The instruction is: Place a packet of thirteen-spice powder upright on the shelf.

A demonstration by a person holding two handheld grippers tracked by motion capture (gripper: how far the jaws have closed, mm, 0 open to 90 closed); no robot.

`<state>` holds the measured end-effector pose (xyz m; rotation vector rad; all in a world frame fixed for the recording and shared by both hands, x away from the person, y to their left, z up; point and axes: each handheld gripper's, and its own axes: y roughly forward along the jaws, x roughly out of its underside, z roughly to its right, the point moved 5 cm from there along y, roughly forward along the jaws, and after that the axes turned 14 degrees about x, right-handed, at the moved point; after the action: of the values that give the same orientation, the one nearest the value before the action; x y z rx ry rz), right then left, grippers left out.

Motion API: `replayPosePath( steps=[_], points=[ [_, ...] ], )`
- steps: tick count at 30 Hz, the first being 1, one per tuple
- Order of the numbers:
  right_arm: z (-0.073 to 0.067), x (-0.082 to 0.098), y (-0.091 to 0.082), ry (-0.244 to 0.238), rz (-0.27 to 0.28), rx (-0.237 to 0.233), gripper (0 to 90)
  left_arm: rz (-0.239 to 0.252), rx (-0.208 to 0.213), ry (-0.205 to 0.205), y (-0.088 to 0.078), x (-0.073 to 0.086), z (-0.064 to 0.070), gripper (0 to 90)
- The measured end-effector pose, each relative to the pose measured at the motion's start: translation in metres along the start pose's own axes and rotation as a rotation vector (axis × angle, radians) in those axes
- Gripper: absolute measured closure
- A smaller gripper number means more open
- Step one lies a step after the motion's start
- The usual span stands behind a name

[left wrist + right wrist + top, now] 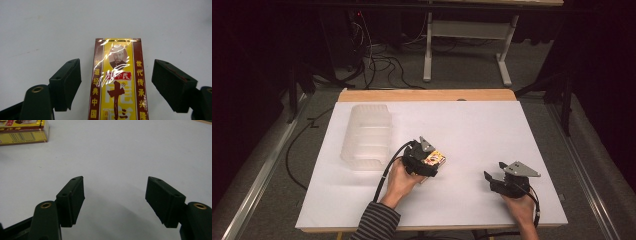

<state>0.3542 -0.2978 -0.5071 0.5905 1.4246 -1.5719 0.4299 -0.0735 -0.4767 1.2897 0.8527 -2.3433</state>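
In the high view, the left gripper (430, 161) sits over a yellow and red box (435, 158) lying near the middle of the white table (472, 125). To its left, well apart, stands a translucent plastic bin (367, 136) with stepped walls; nothing can be made out inside it. The right gripper (493, 179) rests low over bare table near the front edge, away from the box.

In the left gripper view, the box (117, 82) lies flat on the table between the two jaws, which stand wide apart with a gap on either side, gripping nothing.

In the right gripper view, the right gripper (115, 195) is spread wide and empty above the white surface, and the box (23, 130) lies at the upper left corner.
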Motion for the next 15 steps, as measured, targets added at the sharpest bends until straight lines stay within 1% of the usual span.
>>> replayPosePath(
  steps=[3, 4, 6, 8, 11, 14, 15],
  points=[
    [0.0, 0.0, 0.0, 0.002, 0.0, 0.0, 31.7, -0.025, -0.008, 0.0, 0.008, 0.001, -0.001, 23.6],
    [0.0, 0.0, 0.0, 0.004, -0.003, 0.0, 31.7, -0.036, -0.014, 0.009, 0.011, 0.002, -0.002, 23.4],
    [0.0, 0.0, 0.0, 0.01, -0.006, 0.002, 31.9, -0.032, -0.03, 0.024, 0.015, 0.002, -0.003, 23.7],
    [0.0, 0.0, 0.0, 0.014, -0.006, 0.005, 32.1, -0.032, -0.026, 0.017, 0.019, 0.002, -0.002, 24.0],
    [0.001, 0.0, 0.0, 0.018, -0.007, 0.006, 32.3, -0.054, -0.029, 0.027, 0.023, 0.004, -0.002, 24.3],
    [0.001, 0.0, 0.0, 0.016, -0.01, 0.008, 32.4, -0.058, -0.023, 0.022, 0.025, 0.004, -0.002, 24.7],
    [0.001, 0.0, 0.0, 0.016, -0.009, 0.009, 32.4, -0.062, -0.02, 0.015, 0.025, 0.004, -0.003, 25.0]
  ],
)
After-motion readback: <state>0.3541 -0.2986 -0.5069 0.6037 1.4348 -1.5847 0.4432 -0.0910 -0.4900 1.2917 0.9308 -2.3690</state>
